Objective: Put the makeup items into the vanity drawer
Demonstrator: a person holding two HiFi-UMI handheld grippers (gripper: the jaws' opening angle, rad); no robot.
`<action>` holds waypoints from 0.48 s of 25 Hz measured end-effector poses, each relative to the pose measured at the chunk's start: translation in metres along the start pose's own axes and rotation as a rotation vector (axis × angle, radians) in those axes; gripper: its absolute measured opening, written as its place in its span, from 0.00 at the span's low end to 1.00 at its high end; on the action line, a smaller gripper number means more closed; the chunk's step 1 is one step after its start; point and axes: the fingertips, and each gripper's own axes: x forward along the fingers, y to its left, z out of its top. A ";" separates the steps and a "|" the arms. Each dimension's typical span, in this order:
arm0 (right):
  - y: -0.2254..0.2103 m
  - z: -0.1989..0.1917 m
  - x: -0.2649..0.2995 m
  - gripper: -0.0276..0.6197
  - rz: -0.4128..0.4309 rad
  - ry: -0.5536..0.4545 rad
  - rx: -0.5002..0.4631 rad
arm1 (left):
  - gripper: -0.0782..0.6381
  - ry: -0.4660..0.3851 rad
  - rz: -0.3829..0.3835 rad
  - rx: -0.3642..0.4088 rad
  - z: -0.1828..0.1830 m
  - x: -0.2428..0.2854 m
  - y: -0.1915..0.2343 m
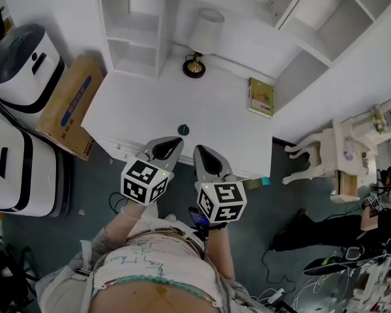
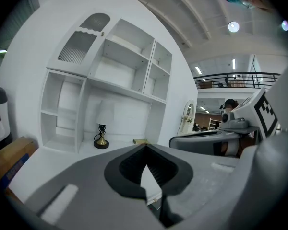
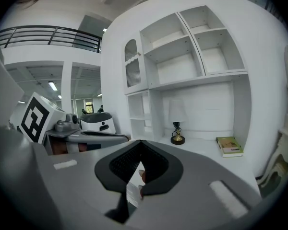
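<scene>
The left gripper (image 2: 145, 150) has its jaws pressed together at the tips with nothing caught between them. Only white tabletop shows through the gap behind the tips. The right gripper (image 3: 140, 146) is closed tight as well. A small reddish shape shows in its gap, too unclear to name.

Both are held side by side, close together, tilted slightly down over the front edge of the vanity (image 1: 137, 103). Just ahead of their tips a small round dark-green item (image 1: 183, 130) lies on the white top, apart from both grippers. Whether the drawer stands open cannot be told.

Farther back on the top a lamp (image 1: 194, 64) stands near the shelves (image 1: 133, 38), and a book (image 1: 261, 97) lies towards the right side. On the floor left of the vanity are a cardboard box (image 1: 72, 103) and two white machines (image 1: 23, 60). To the right stands a white chair (image 1: 326, 152), and beyond it a person in black (image 1: 339, 230) is low on the floor.
</scene>
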 end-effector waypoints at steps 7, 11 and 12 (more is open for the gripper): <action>-0.007 0.011 0.042 0.09 -0.027 0.011 0.003 | 0.11 0.003 -0.042 0.004 0.012 0.024 0.037; -0.010 0.018 0.064 0.09 -0.047 0.002 0.008 | 0.11 -0.014 -0.051 0.010 0.021 0.033 0.060; -0.011 0.019 0.070 0.09 -0.052 0.000 0.012 | 0.11 -0.016 -0.054 0.011 0.023 0.035 0.066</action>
